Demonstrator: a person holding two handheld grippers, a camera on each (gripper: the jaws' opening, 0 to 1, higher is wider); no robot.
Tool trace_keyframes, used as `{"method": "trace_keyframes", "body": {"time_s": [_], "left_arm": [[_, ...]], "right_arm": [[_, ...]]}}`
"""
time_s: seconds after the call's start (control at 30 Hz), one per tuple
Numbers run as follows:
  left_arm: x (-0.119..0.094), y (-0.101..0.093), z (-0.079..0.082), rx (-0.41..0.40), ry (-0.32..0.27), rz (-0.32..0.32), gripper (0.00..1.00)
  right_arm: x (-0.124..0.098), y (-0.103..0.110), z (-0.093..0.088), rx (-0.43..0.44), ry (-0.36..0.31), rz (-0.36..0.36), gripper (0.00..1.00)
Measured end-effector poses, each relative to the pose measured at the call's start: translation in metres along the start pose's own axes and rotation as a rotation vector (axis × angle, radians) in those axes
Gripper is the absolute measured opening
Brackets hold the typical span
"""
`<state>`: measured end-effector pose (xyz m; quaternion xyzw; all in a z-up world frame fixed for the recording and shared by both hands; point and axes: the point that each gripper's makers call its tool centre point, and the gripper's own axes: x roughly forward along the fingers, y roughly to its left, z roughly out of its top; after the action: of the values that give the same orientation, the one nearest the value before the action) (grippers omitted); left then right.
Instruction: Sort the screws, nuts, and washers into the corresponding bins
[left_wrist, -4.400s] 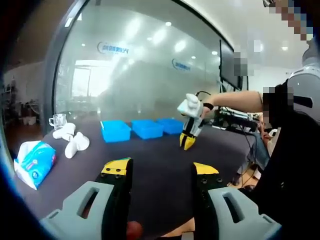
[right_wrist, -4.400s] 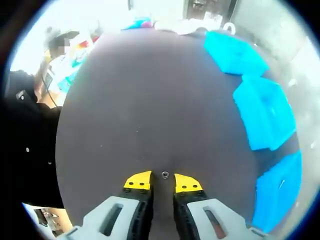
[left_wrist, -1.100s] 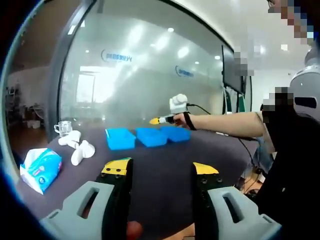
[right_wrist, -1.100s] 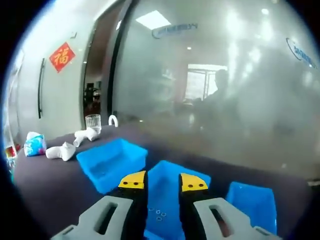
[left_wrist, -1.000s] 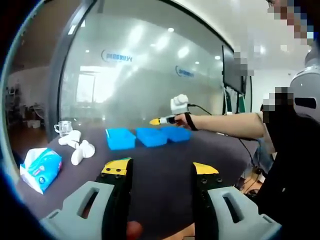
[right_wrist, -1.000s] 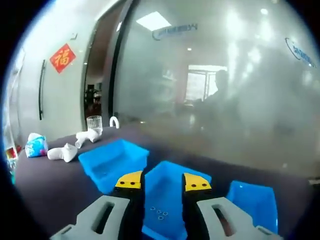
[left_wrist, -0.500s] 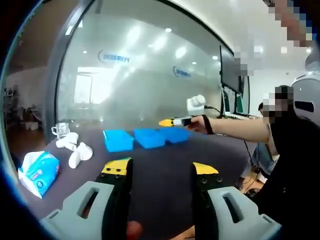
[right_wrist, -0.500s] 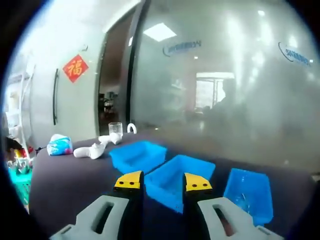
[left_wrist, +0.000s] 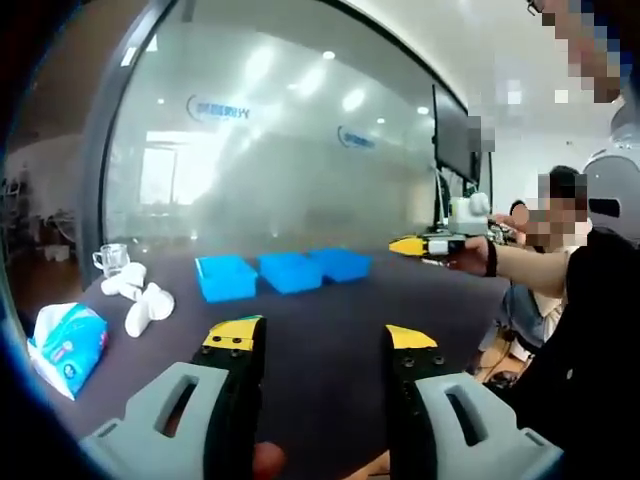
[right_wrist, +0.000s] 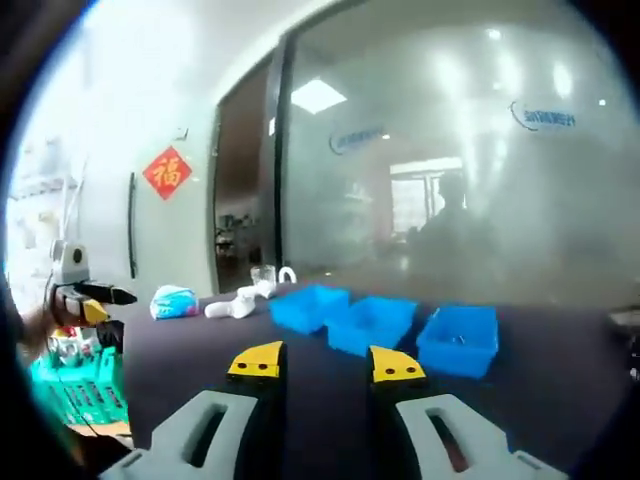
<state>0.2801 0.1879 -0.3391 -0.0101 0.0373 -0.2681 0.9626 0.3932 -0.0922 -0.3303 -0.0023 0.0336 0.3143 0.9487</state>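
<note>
Three blue bins (left_wrist: 225, 276) (left_wrist: 290, 271) (left_wrist: 341, 264) stand in a row at the far side of the dark table (left_wrist: 320, 300). My left gripper (left_wrist: 320, 340) hovers low over the near table, open with nothing between its jaws. My right gripper (left_wrist: 408, 245) is held in the air at the right, well back from the bins. In the right gripper view the three bins (right_wrist: 310, 305) (right_wrist: 375, 320) (right_wrist: 460, 338) lie ahead, and my right gripper (right_wrist: 326, 363) is open and empty. My left gripper (right_wrist: 105, 298) shows at the far left. No loose screws, nuts or washers can be made out.
A blue tissue pack (left_wrist: 65, 335), white moulded pieces (left_wrist: 140, 300) and a glass cup (left_wrist: 110, 258) sit at the table's left end. A frosted glass wall (left_wrist: 280, 150) runs behind the bins. A green basket (right_wrist: 70, 395) stands beyond the table edge. A person sits at the right.
My right gripper has pulled back from above the middle bin, away to the right, with its jaws slightly wider. The left gripper has stayed open and almost still.
</note>
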Motion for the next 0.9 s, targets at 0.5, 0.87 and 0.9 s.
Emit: {"method": "trace_keyframes", "body": {"time_s": [0.5,0.87,0.9], "left_arm": [[0.0,0.006,0.0,-0.003,0.002,0.021,0.46],[-0.006,0.01,-0.003,-0.016,0.0,0.044,0.47],[-0.007,0.01,-0.003,-0.015,-0.001,0.045,0.47]], "right_arm": [[-0.109,-0.052,-0.014,0.042,-0.053,-0.191,0.39],[-0.124,-0.059,-0.022,0.053,-0.05,-0.233,0.41],[-0.124,-0.059,-0.021,0.052,-0.051,-0.233,0.41]]}}
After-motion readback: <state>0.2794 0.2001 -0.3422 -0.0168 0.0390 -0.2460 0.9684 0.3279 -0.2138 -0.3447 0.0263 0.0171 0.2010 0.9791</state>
